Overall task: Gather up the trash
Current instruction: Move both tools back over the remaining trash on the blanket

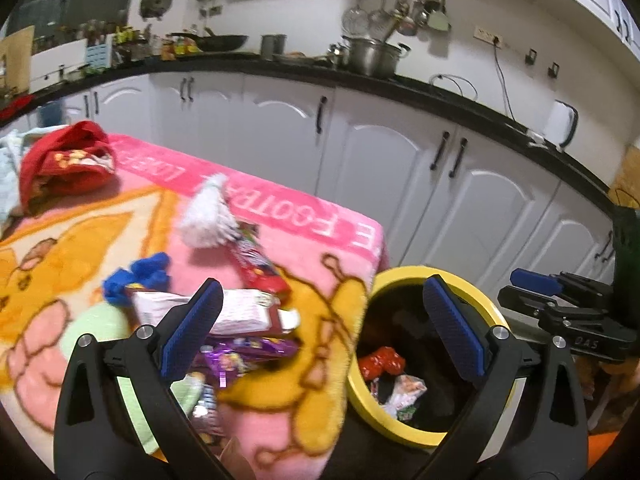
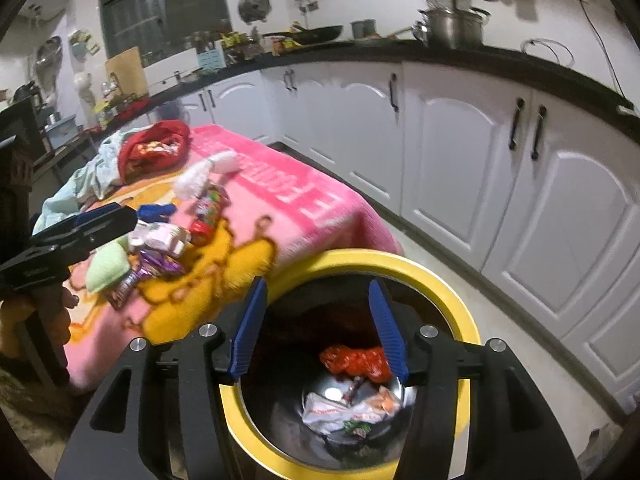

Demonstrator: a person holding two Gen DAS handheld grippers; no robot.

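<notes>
Blue-padded right tool [image 2: 318, 328] above bin [image 2: 460, 300].

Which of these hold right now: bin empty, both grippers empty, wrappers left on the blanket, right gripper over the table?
1. The yellow-rimmed bin is empty. False: a red wrapper and other crumpled wrappers lie inside.
2. Both the left gripper and right gripper hold nothing. True.
3. Wrappers remain on the pink blanket. True: a purple wrapper among them.
4. The right gripper is over the table. False: it is above the bin.
</notes>
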